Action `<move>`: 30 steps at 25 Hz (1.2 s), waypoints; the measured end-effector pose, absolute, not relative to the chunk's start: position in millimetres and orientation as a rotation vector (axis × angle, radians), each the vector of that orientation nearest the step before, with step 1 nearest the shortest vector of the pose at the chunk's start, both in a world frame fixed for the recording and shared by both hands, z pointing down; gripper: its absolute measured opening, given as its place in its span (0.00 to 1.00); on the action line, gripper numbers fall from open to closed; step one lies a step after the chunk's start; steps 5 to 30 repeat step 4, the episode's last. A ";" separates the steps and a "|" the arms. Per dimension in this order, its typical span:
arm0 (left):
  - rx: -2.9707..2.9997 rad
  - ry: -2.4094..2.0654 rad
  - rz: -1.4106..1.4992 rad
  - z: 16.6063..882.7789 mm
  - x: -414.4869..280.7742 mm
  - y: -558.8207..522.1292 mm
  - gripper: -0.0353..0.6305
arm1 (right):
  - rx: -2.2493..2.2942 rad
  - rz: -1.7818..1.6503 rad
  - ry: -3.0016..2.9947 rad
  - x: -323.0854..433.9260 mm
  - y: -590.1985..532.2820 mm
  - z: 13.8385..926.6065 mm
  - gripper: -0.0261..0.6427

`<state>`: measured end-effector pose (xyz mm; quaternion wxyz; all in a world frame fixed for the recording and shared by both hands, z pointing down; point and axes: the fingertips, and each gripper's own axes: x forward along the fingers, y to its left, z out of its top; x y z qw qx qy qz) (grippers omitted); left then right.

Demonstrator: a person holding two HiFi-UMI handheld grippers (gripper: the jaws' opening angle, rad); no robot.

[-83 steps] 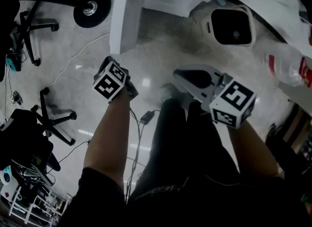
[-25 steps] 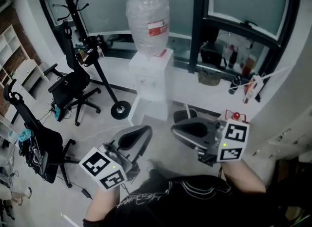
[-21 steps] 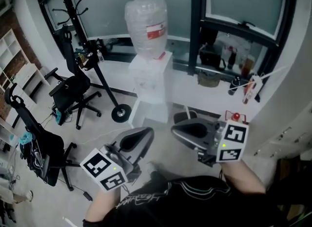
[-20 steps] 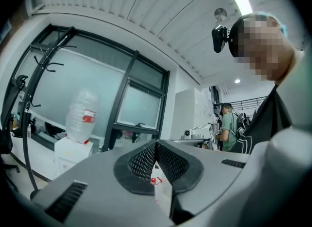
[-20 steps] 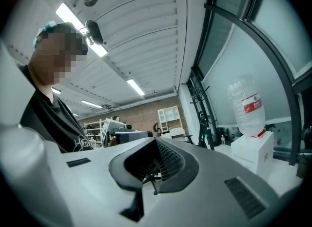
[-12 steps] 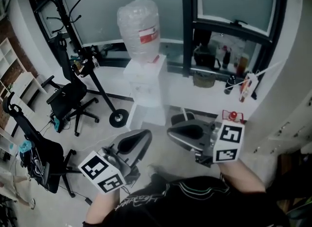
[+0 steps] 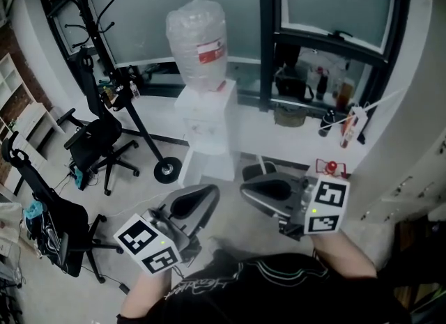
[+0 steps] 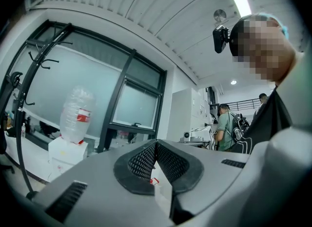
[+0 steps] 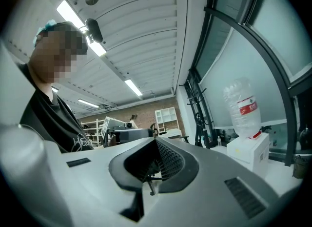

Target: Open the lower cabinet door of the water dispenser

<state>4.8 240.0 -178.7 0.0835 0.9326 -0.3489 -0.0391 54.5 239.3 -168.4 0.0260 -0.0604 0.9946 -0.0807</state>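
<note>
The white water dispenser stands on the floor by the window, with a clear upturned bottle on top. Its lower cabinet door is closed. Both grippers are held level, well short of it. My left gripper is shut and holds nothing, and its pads meet at the tip in the left gripper view. My right gripper is also shut and empty. The dispenser shows far off at the left of the left gripper view and at the right of the right gripper view.
Two black office chairs stand at the left. A black coat stand rises beside the dispenser from a round base. The window ledge carries bottles and small items. A person with a backpack stands far behind.
The head view rose from the floor to the dispenser, then drifted, so the dispenser now sits a little further left in view. Both grippers have kept almost still and shut.
</note>
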 end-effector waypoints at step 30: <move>2.785 -1.021 -0.119 -176.5 6.1 235.1 0.05 | -0.200 -0.256 3.073 53.8 234.7 -166.7 0.06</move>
